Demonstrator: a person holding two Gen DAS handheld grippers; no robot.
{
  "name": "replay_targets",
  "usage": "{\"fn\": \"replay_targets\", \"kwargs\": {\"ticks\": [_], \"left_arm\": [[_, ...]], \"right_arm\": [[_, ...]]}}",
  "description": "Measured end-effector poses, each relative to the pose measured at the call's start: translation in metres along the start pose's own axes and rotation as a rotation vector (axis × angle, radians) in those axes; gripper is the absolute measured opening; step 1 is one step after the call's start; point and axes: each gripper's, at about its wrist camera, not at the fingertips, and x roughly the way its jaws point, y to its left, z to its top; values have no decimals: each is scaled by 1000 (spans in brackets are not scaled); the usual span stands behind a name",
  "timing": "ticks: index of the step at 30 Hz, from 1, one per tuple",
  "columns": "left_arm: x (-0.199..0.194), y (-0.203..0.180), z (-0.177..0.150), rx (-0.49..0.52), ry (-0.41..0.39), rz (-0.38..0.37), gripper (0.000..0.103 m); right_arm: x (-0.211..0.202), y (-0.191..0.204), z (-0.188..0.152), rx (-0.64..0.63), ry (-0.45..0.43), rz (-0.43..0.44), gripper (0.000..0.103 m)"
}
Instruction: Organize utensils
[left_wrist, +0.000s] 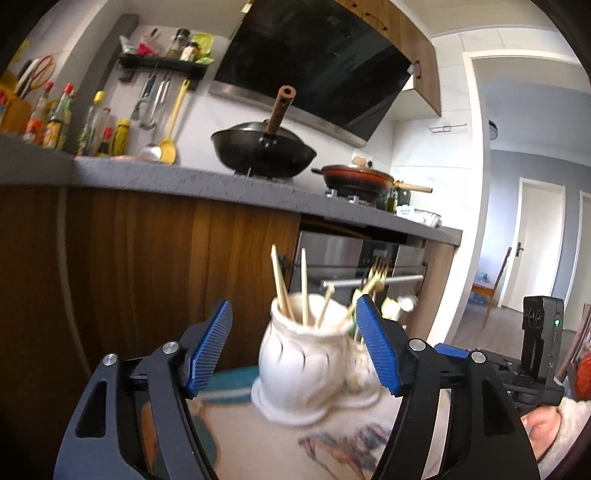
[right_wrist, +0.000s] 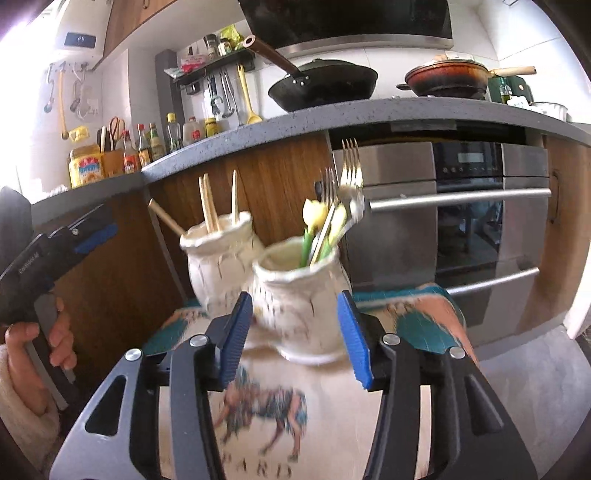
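Two white ceramic jars stand side by side on a printed cloth (right_wrist: 266, 402). The chopstick jar (left_wrist: 306, 362) holds several wooden chopsticks (left_wrist: 284, 284). My left gripper (left_wrist: 293, 304) is open, its blue pads on either side of that jar and not pressing on it. The fork jar (right_wrist: 303, 306) holds forks (right_wrist: 351, 173) and yellow-green handled utensils (right_wrist: 314, 218). My right gripper (right_wrist: 295, 295) is open with this jar between its tips. In the left wrist view the fork jar is mostly hidden behind the chopstick jar. The left gripper (right_wrist: 92, 232) also shows in the right wrist view, held by a hand (right_wrist: 37, 343).
Behind the jars runs a grey counter (left_wrist: 166, 177) over wooden cabinet fronts and a steel oven (right_wrist: 461, 221). On it sit a black wok (left_wrist: 264, 147), a red pan (left_wrist: 354, 179) and sauce bottles (left_wrist: 55, 118). Ladles hang under a wall shelf (left_wrist: 162, 66). A doorway (left_wrist: 535, 240) opens at the right.
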Motion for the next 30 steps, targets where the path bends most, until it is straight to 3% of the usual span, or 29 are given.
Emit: {"fn": "replay_targets", "kwargs": {"ticks": [6,8,13,17,25,30], "left_arm": [[-19,-15,-28,2,57,39,81],[-21,-22,-35,-5,71,54,91],[-18,-36,-43,43,67,128,96],[-9,-43,-52,83,80,194,98],[6,-43,-68,104,136,209,98],[2,-45,-68,111,117,224,98]], "right_arm": [[-12,5,-15,-25,21,-28,58],[-13,7,-13,-34,17,-36,62],[-13,7,-1,-85,-42,-84,96],[-9,2,-2,-105,-62,-127,98],[2,-1,-10,-132,-45,-147,98],[2,2,-11,-146,-50,-145,98]]}}
